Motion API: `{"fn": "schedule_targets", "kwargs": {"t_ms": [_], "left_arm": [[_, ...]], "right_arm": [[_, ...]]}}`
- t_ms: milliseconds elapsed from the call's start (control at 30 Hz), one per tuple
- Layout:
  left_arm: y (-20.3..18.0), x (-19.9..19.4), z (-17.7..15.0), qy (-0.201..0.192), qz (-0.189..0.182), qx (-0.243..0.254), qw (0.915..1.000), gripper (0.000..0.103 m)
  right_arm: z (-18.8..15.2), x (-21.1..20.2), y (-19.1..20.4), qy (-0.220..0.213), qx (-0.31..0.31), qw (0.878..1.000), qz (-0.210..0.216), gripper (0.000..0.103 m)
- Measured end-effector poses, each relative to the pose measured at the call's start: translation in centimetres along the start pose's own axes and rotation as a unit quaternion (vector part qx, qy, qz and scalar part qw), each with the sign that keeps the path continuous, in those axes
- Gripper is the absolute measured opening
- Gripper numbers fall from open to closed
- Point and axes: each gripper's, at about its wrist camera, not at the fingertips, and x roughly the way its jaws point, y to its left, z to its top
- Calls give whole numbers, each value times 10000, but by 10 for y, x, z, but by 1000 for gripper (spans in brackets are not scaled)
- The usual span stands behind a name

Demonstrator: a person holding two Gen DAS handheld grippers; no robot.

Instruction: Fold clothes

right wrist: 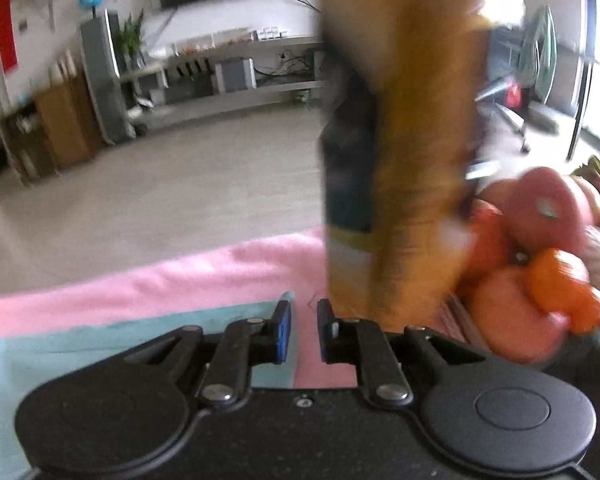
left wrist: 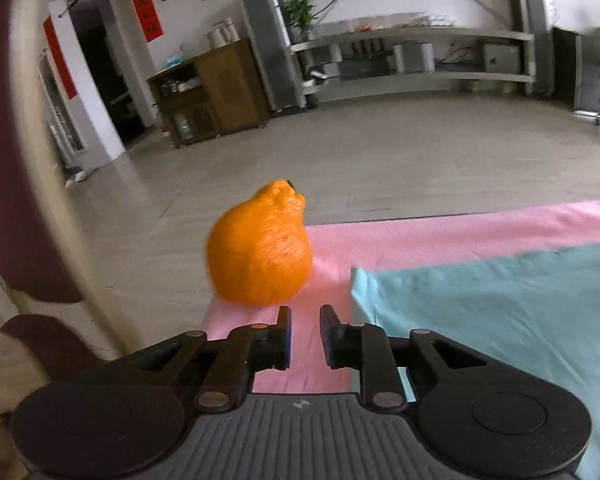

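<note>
I am holding the left gripper (left wrist: 305, 312) low over the pink cloth (left wrist: 440, 232) that is covering the worktop, its fingers (left wrist: 284, 320) standing a little apart with nothing between them. The teal garment (left wrist: 500, 304) is lying flat on that cloth at my three o'clock, its near left corner just beside the right finger and its left edge running away toward twelve. An orange fruit (left wrist: 260, 248) is sitting at eleven o'clock, close ahead of the left finger and clear of the garment. In the right wrist view I am holding the right gripper (right wrist: 304, 308) over the garment's other corner (right wrist: 284, 300), which is lying under the left fingertip at about eleven; these fingers are also slightly parted and gripping nothing. A blurred yellow-brown thing (right wrist: 412, 140) is hanging or standing at one o'clock, too smeared for me to name, and a heap of fruit (right wrist: 540, 264) is sitting at three. With both grippers poised at the two far corners of a smooth, flat piece, I am judging this fits either lining up to take the corners for a fold, or just letting go of an edge laid down; I cannot tell how many layers are lying there. Any grasp here is calling for a shallow pinch that catches teal fabric alone, not the pink beneath, and keeps clear of the fruit.
</note>
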Motion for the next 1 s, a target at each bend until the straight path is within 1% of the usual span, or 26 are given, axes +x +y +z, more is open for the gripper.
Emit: {"fn": "schedule_targets", "kwargs": {"t_ms": [67, 133, 167, 233, 333, 400, 533, 600, 700, 833, 933, 1000], "left_arm": [[12, -41, -16, 8, -185, 27, 9998, 23], [22, -81, -40, 51, -443, -8, 9990, 23], [27, -101, -52, 73, -572, -26, 9983, 23], [35, -136, -78, 140, -825, -68, 9965, 23], [33, -162, -129, 407, -1159, -174, 9923, 24], [21, -166, -160, 581, -1285, -265, 9897, 24], [-5, -166, -210, 784, -1464, -576, 9844, 22], [-18, -162, -225, 930, -1558, -626, 9814, 20], [-31, -163, -229, 901, -1630, -376, 9818, 20], [-43, -164, -231, 789, -1871, -262, 9788, 22], [-49, -161, -236, 704, -1802, -70, 9811, 23], [-50, -160, -238, 633, -1796, 14, 9817, 24]], "right_arm": [[-1, -48, -19, 37, 154, 9993, 324, 20], [-7, -97, -40, 62, 243, 9977, 631, 24], [-11, -118, -52, 64, 286, 9968, 743, 27], [-24, -155, -75, 113, 432, 9940, 994, 30], [-50, -195, -98, 263, 689, 9890, 1281, 35], [-77, -211, -108, 424, 824, 9857, 1410, 36], [-129, -206, -134, 593, 1289, 9776, 1554, 37], [-151, -198, -151, 509, 1667, 9728, 1525, 37], [-165, -188, -171, 536, 2065, 9677, 1346, 37], [-183, -174, -197, 571, 2589, 9579, 1105, 37], [-193, -163, -211, 678, 2938, 9498, 828, 37], [-193, -154, -213, 725, 3023, 9477, 730, 37]]}}
